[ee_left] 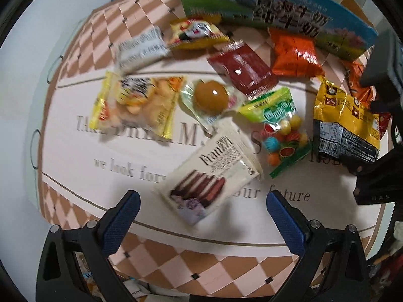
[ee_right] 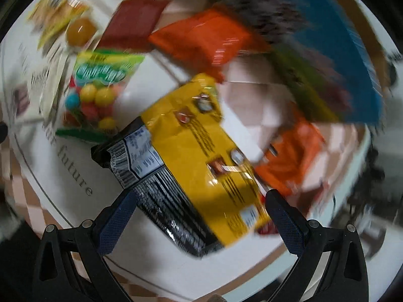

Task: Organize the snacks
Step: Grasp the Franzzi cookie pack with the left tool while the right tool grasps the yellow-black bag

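Left gripper [ee_left: 202, 202] hangs with its blue-padded fingers spread wide, pinching nothing, just above the near end of the cream wafer packet [ee_left: 211, 173] printed with chocolate wafers. The snacks lie scattered across the desk [ee_left: 75, 156], covered in a pink-and-brown checked cloth with grey lettering. Beyond the wafers: a clear pouch with a round brown jelly [ee_left: 210, 98], a yellow bag of pale crisps [ee_left: 133, 103] to its left, a white printed sachet [ee_left: 141, 49] farther off, a yellow packet with a cartoon face [ee_left: 196, 34], and a dark red foil packet [ee_left: 241, 69]. Right of the wafers sits a green-topped bag of coloured candy balls [ee_left: 279, 128].

Over on the right, the right gripper [ee_right: 201, 209] is spread open too, fingers either side of the yellow-and-black crinkled bag [ee_right: 199, 151], not yet closed on it. An orange foil packet [ee_right: 201, 37] lies beyond it, before the tall blue-and-green printed carton [ee_left: 277, 7] standing at the far edge. The right wrist view is heavily blurred.
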Demonstrator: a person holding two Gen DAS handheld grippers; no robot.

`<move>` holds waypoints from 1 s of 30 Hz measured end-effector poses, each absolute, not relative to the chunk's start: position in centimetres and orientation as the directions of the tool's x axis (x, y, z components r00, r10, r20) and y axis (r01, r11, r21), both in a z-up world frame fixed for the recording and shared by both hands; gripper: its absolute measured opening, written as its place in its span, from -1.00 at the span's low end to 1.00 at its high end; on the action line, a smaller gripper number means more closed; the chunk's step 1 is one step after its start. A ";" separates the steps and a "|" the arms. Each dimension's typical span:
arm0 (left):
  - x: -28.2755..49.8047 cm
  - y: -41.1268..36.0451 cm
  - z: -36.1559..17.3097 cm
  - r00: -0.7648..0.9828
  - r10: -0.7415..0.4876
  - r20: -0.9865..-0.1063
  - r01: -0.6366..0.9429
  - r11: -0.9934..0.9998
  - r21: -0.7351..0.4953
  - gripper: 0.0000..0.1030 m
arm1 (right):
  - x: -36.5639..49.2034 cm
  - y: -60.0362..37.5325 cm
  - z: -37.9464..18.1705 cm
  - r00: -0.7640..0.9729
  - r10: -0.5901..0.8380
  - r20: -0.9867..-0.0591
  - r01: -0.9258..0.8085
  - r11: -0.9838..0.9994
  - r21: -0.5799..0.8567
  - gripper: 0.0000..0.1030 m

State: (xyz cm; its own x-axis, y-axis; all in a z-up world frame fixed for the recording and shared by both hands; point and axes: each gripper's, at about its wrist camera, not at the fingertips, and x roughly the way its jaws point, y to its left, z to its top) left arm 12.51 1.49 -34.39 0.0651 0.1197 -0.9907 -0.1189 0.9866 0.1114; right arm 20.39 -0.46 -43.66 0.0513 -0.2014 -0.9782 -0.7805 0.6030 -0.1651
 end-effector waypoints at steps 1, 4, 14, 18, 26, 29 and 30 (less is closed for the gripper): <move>12.5 1.2 -34.8 0.062 0.119 -0.991 -0.122 0.986 0.111 0.99 | 20.5 -0.3 -44.4 0.018 -0.196 -0.980 -0.813 0.568 -0.128 1.00; 12.4 0.7 -35.4 0.053 0.123 -0.991 -0.134 0.984 0.115 0.99 | 20.8 0.1 -46.0 0.008 -0.223 -0.975 -0.869 0.480 -0.117 1.00; 12.0 1.1 -34.5 0.056 0.163 -0.985 -0.121 0.980 0.156 0.99 | 25.2 -5.3 -46.7 -0.194 -0.052 -0.980 -0.490 0.870 0.051 0.98; 12.1 1.7 -34.6 0.039 0.156 -0.987 -0.079 0.985 0.152 0.99 | 24.9 -10.7 -48.5 -0.389 0.217 -0.895 0.010 0.973 0.231 1.00; 14.2 1.7 -37.9 -0.011 0.125 -0.992 0.125 0.985 0.123 0.99 | 23.8 -12.4 -44.5 -0.279 0.205 -0.938 -0.026 0.975 0.221 1.00; 15.2 0.4 -39.7 -0.023 0.123 -0.992 0.238 0.965 0.114 0.99 | 23.2 -10.8 -44.8 -0.263 0.124 -0.957 -0.121 0.980 0.160 1.00; 15.4 0.1 -40.3 -0.031 0.113 -0.993 0.263 0.960 0.101 0.89 | 22.9 -10.2 -45.1 -0.261 0.102 -0.960 -0.150 0.978 0.145 1.00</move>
State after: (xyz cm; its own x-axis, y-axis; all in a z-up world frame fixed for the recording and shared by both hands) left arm 15.43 0.09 -40.28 -0.0307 0.1134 -0.9931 0.2628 0.9595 0.1014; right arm 22.92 -10.19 -45.11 -0.2610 0.1023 -0.9599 -0.1495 0.9781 0.1449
